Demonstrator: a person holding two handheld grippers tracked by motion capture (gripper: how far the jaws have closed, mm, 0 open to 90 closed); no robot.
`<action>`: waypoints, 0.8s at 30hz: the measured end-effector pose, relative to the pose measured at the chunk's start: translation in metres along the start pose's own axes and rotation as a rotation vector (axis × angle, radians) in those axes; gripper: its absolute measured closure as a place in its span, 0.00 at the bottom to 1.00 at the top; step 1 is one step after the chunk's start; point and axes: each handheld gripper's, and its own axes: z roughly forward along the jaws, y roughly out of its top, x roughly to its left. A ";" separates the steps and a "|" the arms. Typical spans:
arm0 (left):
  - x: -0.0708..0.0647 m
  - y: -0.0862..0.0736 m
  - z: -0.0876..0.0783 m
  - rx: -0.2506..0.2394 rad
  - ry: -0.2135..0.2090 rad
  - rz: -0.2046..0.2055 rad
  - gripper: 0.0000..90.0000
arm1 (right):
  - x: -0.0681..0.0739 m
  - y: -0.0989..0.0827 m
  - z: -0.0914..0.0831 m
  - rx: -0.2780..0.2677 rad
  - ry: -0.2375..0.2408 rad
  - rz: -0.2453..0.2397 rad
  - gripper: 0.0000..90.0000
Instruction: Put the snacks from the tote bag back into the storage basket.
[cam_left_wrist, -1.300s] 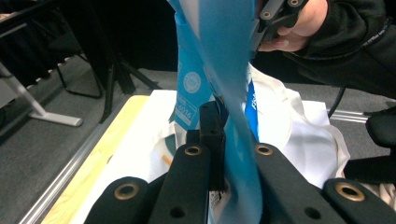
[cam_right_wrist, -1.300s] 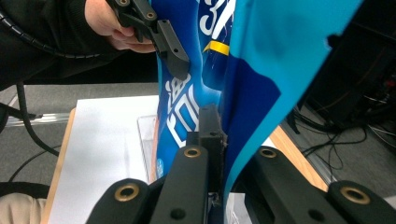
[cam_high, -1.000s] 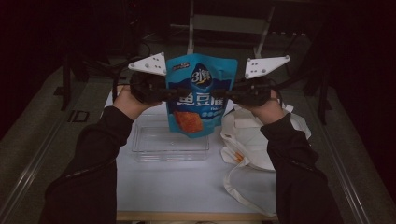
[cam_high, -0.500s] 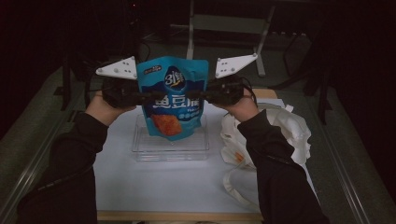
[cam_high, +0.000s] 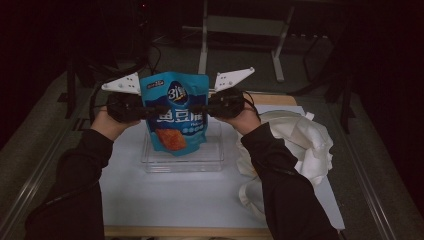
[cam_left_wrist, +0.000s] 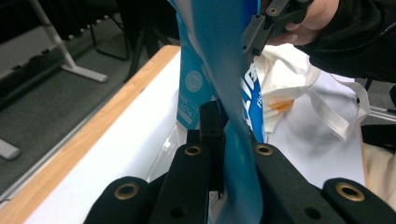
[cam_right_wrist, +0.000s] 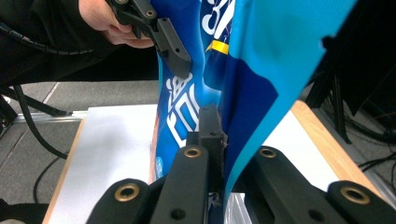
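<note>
While both grippers — left gripper (cam_high: 159, 108), right gripper (cam_high: 196, 108) — pinch its sides, the blue snack bag (cam_high: 176, 131) hangs upright over the clear tray (cam_high: 150, 165).

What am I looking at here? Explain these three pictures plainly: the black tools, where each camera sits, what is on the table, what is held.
No robot here: a person holds a hand tool with two black jaws in each hand. The high view looks down from above the table. There the left gripper and right gripper each pinch a side edge of a blue snack pouch, lifted above a clear plastic tray. A white cloth bag lies beside the tray on the white table. The other two pictures come from cameras riding on the tools, looking along their jaws, shut on the pouch.
</note>
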 end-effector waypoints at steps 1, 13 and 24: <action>0.001 -0.002 0.002 0.003 -0.003 0.000 1.00 | -0.001 -0.003 0.002 0.004 -0.003 0.002 0.99; 0.009 -0.024 0.020 0.003 -0.028 -0.035 1.00 | -0.005 -0.028 0.014 0.028 -0.008 0.033 0.99; 0.008 -0.018 0.022 0.003 -0.014 -0.024 1.00 | -0.009 -0.030 0.008 0.008 -0.007 0.048 0.99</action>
